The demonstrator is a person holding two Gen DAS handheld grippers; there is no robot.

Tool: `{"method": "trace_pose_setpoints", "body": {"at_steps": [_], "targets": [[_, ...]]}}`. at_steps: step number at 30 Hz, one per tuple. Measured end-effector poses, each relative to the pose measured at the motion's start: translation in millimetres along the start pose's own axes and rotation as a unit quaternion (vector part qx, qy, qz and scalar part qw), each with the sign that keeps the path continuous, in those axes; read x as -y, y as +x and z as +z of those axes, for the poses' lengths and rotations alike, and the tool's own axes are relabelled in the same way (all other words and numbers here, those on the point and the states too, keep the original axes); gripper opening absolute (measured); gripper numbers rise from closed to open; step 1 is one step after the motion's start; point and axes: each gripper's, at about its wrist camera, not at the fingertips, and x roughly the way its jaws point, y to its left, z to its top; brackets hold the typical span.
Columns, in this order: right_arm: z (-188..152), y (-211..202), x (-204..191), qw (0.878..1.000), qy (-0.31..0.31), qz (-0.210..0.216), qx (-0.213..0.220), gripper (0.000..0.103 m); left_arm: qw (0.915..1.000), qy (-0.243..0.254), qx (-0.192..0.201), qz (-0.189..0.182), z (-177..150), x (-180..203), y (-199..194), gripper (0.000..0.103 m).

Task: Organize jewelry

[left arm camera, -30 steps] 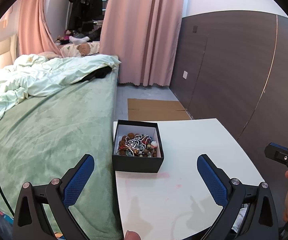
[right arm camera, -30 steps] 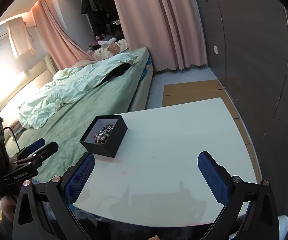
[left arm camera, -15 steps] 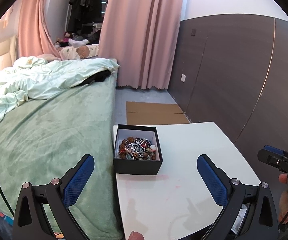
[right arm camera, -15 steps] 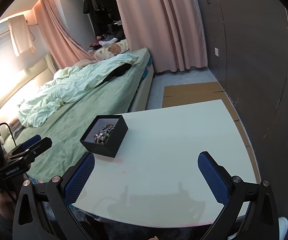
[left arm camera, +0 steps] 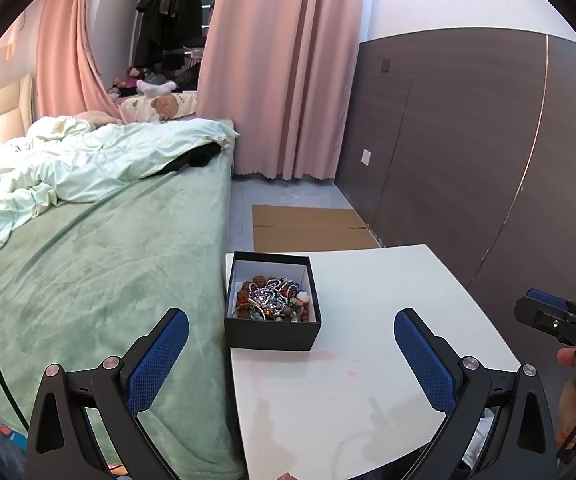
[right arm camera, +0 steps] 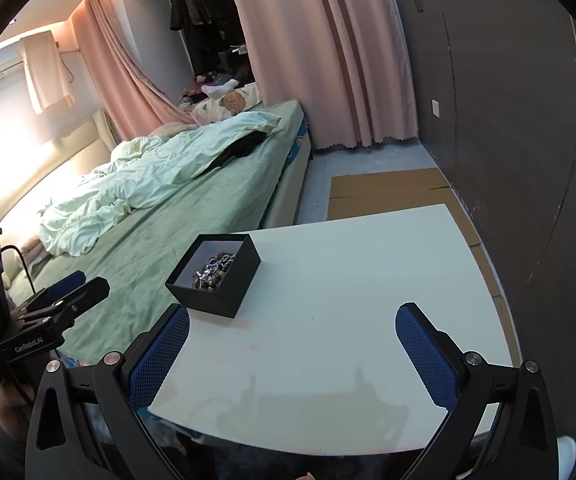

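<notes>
Above the white table (left arm camera: pixel 367 400), both claws (left arm camera: pixel 288 344) (right arm camera: pixel 291 338) spread wide, level, short of the jewelry box (left arm camera: pixel 272 332).

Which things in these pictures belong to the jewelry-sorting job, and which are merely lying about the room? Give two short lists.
Belongs to the job:
- black box on the white table
- tangled jewelry inside it
- left tool, open
- right tool, open

Just lying about:
- green bed
- pale duvet
- flattened cardboard on the floor
- pink curtains
</notes>
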Motion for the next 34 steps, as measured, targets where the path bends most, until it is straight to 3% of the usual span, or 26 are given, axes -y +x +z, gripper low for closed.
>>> {"method": "trace_pose_setpoints", "body": {"at_steps": [34], "targets": [[3,5,-9,1.000,-0.014,0.002,-0.010,0.103,0.9995,0.003,0.020,0.024,7,-8,-14,0.103]]}}
